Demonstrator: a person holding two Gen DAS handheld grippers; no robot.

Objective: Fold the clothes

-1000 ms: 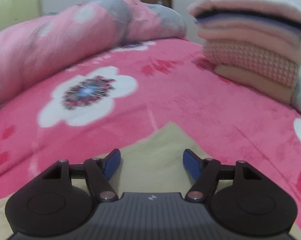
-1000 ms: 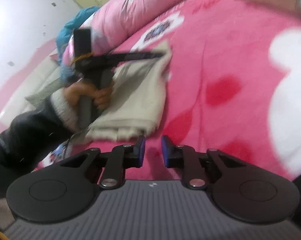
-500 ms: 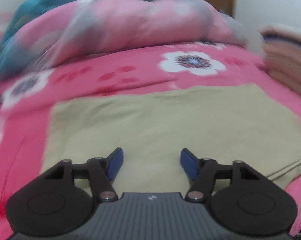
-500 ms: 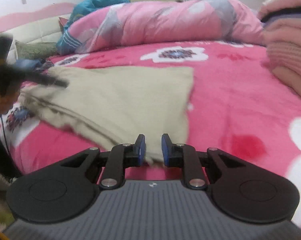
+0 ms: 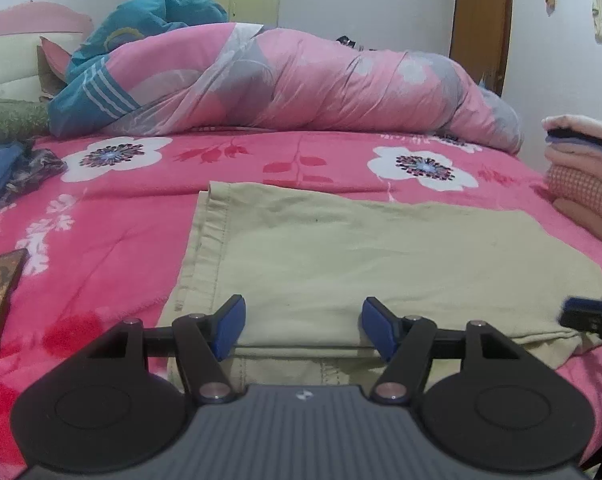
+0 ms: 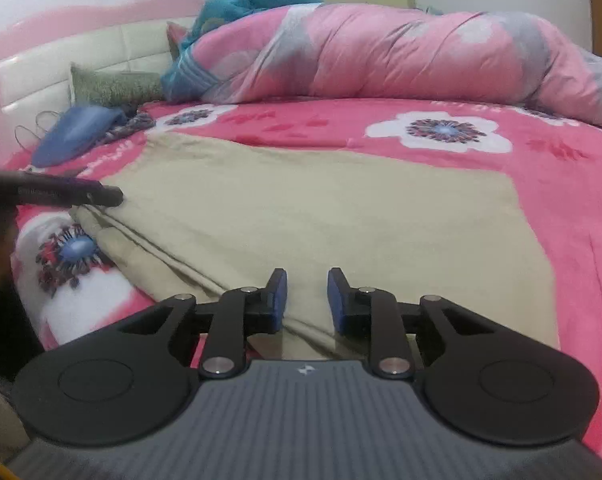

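Across the middle of the frame, the beige garment (image 5: 381, 264) is lying flat on the pink bed (image 5: 101, 248), soft and limp, best pinched at its near folded edge, both the left claw (image 5: 303, 328) and the right claw (image 6: 307, 300) hovering spread and empty.

Folded beige cotton garment (image 5: 381, 264), flat rectangle w/ stitched hem along left edge, lying spread on pink floral fleece blanket (image 5: 101, 248). Top layer smooth, few wrinkles; lower layers peeking out at near edge, slightly offset. Stack of folded pink clothes (image 5: 585, 176) just beside garment's far right corner.
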